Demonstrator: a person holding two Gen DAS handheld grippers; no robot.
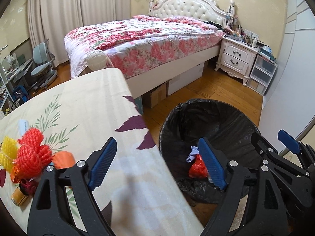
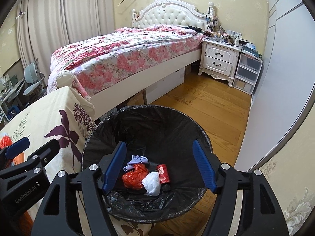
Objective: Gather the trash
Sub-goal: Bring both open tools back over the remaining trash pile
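Note:
A round bin lined with a black bag (image 2: 157,125) stands on the floor beside the table (image 1: 88,108). In it lie a red plastic bag (image 2: 135,175), a white paper wad (image 2: 152,182), a red can (image 2: 163,174) and a pale purple scrap (image 2: 137,160). My right gripper (image 2: 159,143) hangs open over the bin, with nothing between its fingers. My left gripper (image 1: 157,140) is open and empty over the table's edge next to the bin (image 1: 216,122). On the table at the left lie red foam netting (image 1: 29,151), yellow netting (image 1: 7,151), an orange piece (image 1: 64,159) and a small gold bottle (image 1: 18,196).
A bed with a floral quilt (image 1: 147,39) fills the room behind, with cardboard boxes (image 1: 155,96) under it. A white nightstand (image 1: 234,59) and plastic drawers (image 1: 259,74) stand at the right. Wooden floor (image 2: 206,108) lies beyond the bin. A desk chair (image 1: 41,63) is far left.

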